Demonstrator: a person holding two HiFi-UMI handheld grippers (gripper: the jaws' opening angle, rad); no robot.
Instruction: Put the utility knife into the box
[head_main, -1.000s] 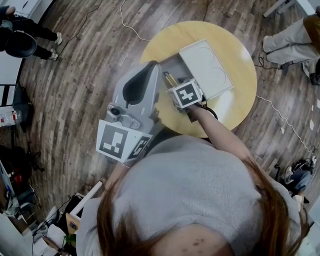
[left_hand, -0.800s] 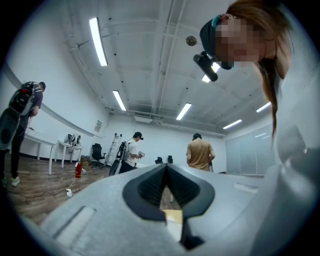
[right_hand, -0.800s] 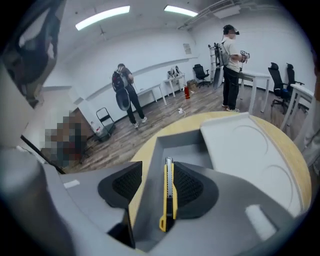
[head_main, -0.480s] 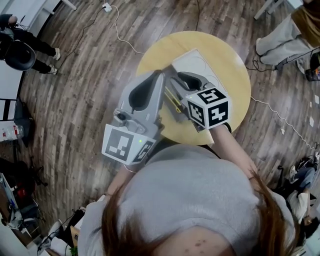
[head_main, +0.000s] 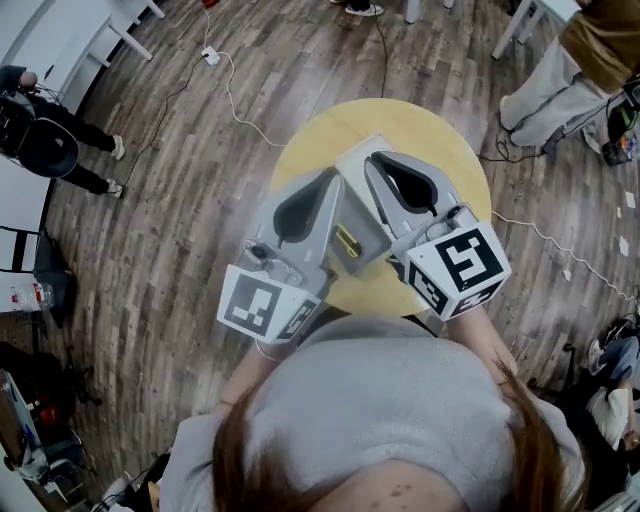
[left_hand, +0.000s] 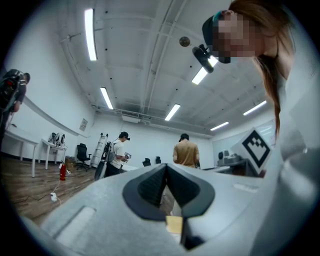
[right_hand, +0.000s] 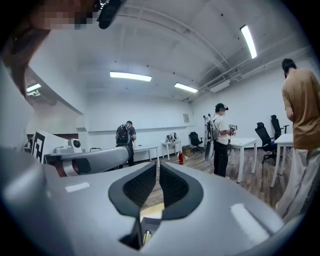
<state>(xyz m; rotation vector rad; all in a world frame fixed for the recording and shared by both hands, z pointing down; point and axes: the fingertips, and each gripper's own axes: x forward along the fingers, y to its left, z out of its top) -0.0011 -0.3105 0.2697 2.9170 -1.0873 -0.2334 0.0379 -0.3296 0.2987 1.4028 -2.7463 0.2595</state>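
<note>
Standing side by side above the table, the left tongs and the right tongs are held about level, tips directed away from the person. The left tongs' jaws are seen closed, tips meeting, with nothing gripped between them. The right tongs' jaws have just been closing and are drawn in to a thin slit; nothing is held between them.

The knife is recorded lying in the box, below and between the two tongs, nearer their bodies than their tips. It is touched by neither. The box rests on the table. Much of it is covered from above by the tongs' bodies, and only its middle strip and a pale far corner past the tips are exposed. A sliver of yellow is also noted beneath the right tongs' jaws in the right gripper view; it cannot be identified with certainty.

Beyond the tips an open room is observed: a person in a tan shirt ahead of the left tongs, and a person in a white shirt ahead and to the right of the right tongs, with desks and chairs behind. A cable is laid across the wood floor to the left of the left tongs.
</note>
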